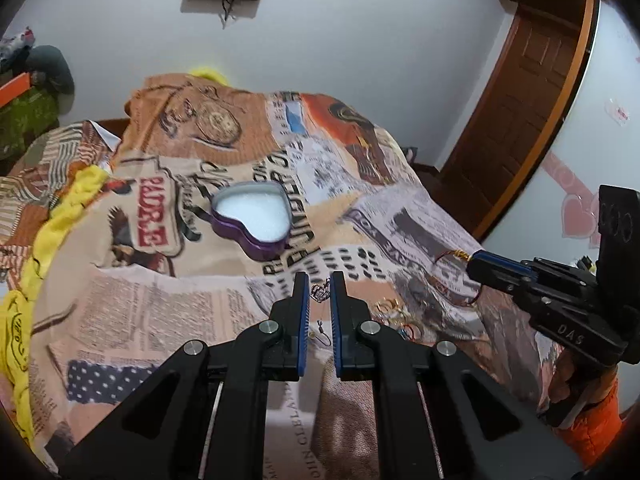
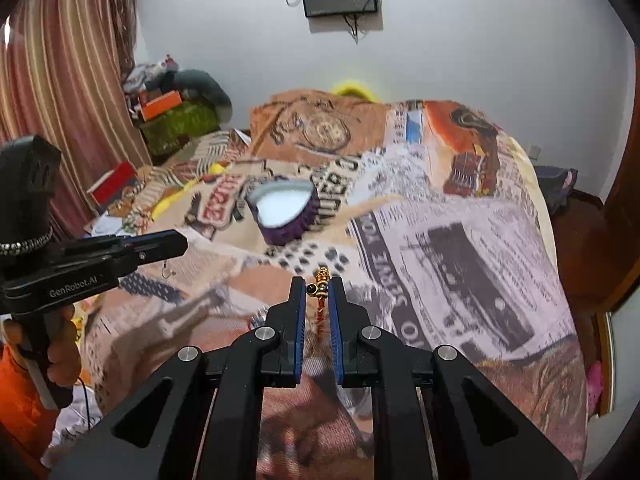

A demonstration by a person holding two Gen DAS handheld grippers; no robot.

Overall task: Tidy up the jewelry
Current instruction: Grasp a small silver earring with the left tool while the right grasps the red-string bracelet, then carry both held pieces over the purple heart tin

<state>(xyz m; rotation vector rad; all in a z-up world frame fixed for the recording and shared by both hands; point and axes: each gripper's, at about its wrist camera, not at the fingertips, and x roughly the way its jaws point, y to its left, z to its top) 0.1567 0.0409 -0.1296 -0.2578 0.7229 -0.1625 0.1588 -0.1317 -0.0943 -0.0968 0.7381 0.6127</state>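
Note:
A purple heart-shaped tin (image 1: 251, 220) with white foam inside sits open on the printed blanket (image 1: 168, 312); it also shows in the right wrist view (image 2: 285, 210). My left gripper (image 1: 319, 290) is shut on a small silver crown earring (image 1: 320, 291), its hook (image 1: 322, 334) hanging below. My right gripper (image 2: 318, 292) is shut on a red cord bracelet with gold beads (image 2: 321, 280). In the left wrist view the right gripper (image 1: 476, 259) is at the right, with the red cord (image 1: 456, 258) looping from its tip. In the right wrist view the left gripper (image 2: 176, 245) is at the left.
More small jewelry (image 1: 394, 314) lies on the blanket between the two grippers. A yellow cloth (image 1: 60, 216) edges the bed at left. A wooden door (image 1: 516, 120) is at the right, curtains (image 2: 60, 100) and a cluttered pile (image 2: 172, 108) at the far left.

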